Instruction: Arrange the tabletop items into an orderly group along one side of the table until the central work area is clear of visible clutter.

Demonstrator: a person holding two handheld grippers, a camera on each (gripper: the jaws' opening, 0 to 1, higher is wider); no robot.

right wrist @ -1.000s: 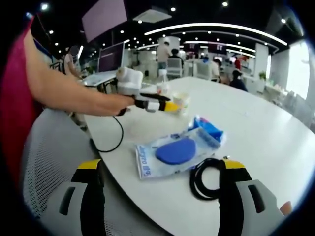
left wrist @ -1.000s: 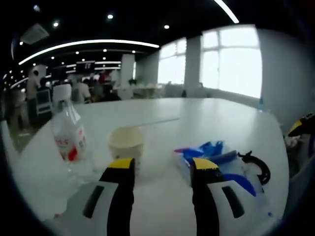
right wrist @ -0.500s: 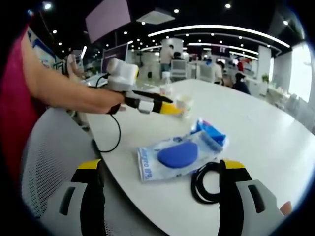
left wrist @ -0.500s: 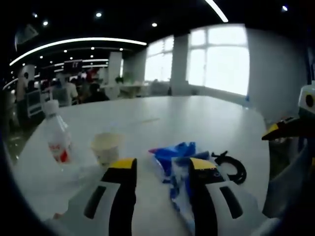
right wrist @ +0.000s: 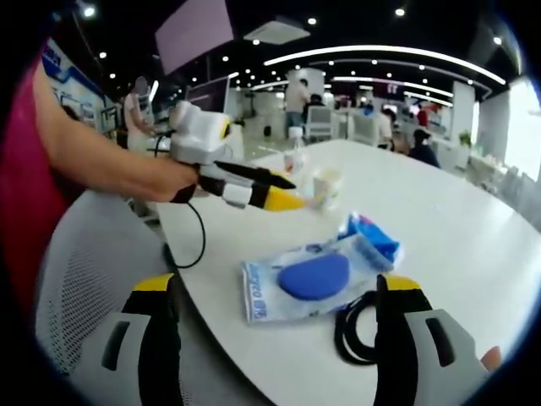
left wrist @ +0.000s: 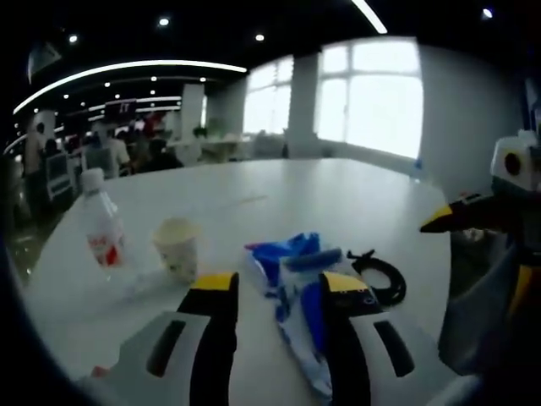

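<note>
Jaws of both left gripper (left wrist: pixel 275 292) and right gripper (right wrist: pixel 277 292) gape empty; blue packet (left wrist: pixel 300 283) lies beyond the left tips, black cable (right wrist: pixel 355 326) between the right jaws.

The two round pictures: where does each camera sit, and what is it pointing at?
Left gripper view: rides the left gripper, looking across the white table at a bottle, cup, blue packet and black cable; its jaws rise below.
Right gripper view: rides the right gripper, looking over the table edge; the person's arm shows.
Shared: packet, cable, cup, bottle, and each other's gripper.
</note>
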